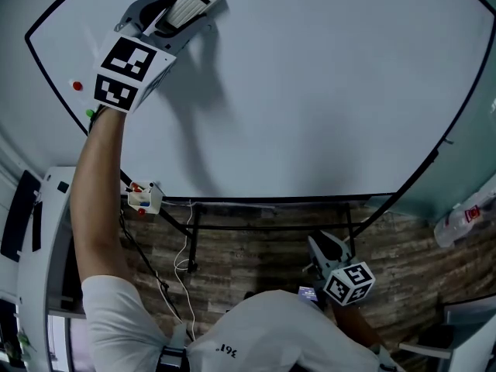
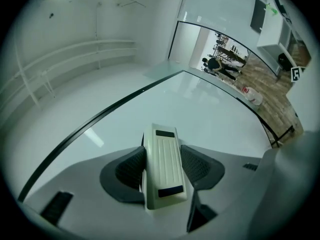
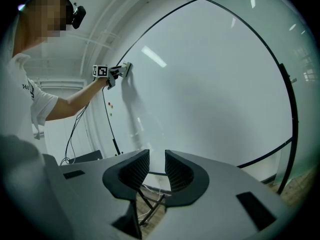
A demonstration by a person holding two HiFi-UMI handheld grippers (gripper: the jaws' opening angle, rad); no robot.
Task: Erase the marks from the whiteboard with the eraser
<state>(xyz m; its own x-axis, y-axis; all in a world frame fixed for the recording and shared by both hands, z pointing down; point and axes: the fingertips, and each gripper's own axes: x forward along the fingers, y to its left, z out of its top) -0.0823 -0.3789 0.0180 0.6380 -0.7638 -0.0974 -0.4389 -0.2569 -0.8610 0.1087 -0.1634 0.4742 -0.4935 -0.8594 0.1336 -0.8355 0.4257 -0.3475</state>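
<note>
The whiteboard fills the head view, and I see no marks on its white face. A cream ribbed eraser is pressed against the board's upper left. My left gripper is shut on it, and its dark pads clamp both sides of the eraser. My right gripper hangs low below the board's bottom edge. Its jaws stand a narrow gap apart with nothing between them. The right gripper view also catches the raised left gripper at the board.
A red magnet and a green magnet sit at the board's left edge. A small marker holder hangs at the lower left corner. The board's black stand rises from a wood floor. A plastic bottle lies at right.
</note>
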